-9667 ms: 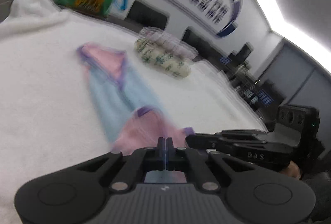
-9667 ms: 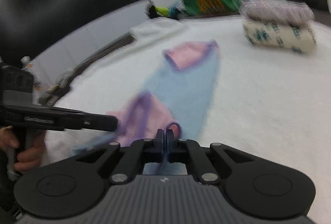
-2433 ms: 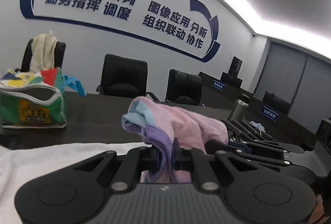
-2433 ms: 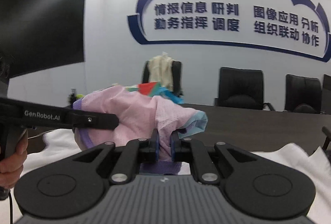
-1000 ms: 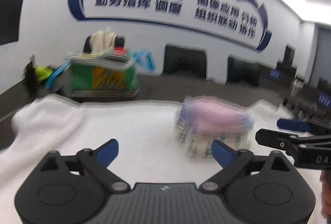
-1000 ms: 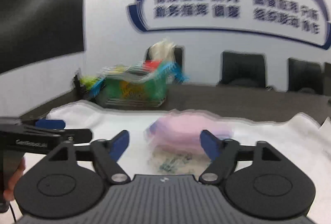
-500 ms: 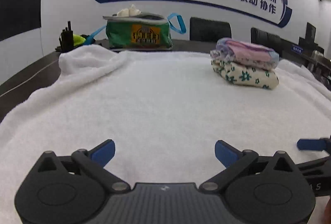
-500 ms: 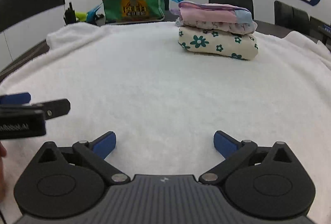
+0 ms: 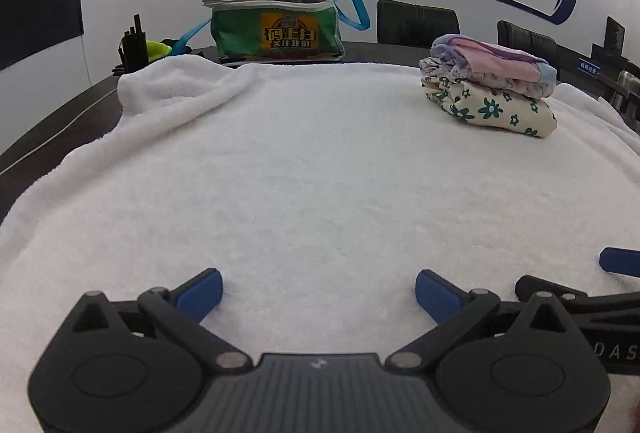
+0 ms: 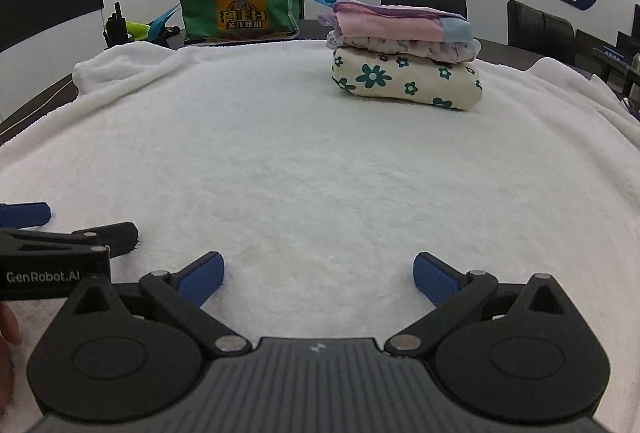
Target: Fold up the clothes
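Observation:
A stack of folded clothes (image 9: pixel 490 89) sits on the white towel (image 9: pixel 320 173) at the far right; it also shows in the right wrist view (image 10: pixel 404 61). A pink, purple and blue garment (image 10: pixel 396 21) lies on top, over a floral cream one (image 10: pixel 404 81). My left gripper (image 9: pixel 318 291) is open and empty, low over the towel's near part. My right gripper (image 10: pixel 318 275) is open and empty beside it. Each gripper's blue tip shows at the edge of the other's view.
A green bag (image 9: pixel 280 27) with blue straps and clothes inside stands at the back, seen also in the right wrist view (image 10: pixel 240 13). Black office chairs (image 9: pixel 418 23) stand behind the dark table. The towel bunches up at the back left (image 9: pixel 168 85).
Both grippers released the pink garment onto the stack, opened, and pulled back low over the near towel. In the last half second they barely moved.

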Demonstrator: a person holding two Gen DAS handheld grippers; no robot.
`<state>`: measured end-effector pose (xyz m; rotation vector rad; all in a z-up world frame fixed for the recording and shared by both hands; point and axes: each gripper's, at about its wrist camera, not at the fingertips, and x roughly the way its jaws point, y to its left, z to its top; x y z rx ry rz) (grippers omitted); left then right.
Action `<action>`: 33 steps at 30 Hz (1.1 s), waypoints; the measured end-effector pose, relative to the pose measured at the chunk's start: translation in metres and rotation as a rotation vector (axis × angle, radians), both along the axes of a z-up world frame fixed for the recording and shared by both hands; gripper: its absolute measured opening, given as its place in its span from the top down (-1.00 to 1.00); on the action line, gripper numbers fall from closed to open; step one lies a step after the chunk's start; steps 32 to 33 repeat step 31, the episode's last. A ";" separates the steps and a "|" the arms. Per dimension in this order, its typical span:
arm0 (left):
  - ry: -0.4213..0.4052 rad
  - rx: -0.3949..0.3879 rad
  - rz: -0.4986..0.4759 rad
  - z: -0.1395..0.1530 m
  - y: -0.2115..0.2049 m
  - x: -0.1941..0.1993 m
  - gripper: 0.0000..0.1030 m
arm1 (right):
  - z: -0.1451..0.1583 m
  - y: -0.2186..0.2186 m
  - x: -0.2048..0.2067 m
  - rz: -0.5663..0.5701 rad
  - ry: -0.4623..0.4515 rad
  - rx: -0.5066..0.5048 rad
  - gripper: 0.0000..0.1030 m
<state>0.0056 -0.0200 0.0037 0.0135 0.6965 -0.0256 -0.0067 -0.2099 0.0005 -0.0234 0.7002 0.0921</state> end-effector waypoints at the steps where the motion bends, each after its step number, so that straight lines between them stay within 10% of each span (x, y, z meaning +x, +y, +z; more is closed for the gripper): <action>1: 0.000 0.001 0.002 0.000 0.001 0.000 -0.99 | 0.001 -0.002 0.000 0.001 -0.001 -0.003 -0.99; 33: 0.003 0.012 0.049 0.001 0.001 -0.006 -1.00 | 0.000 -0.003 0.008 0.018 -0.006 -0.001 -0.99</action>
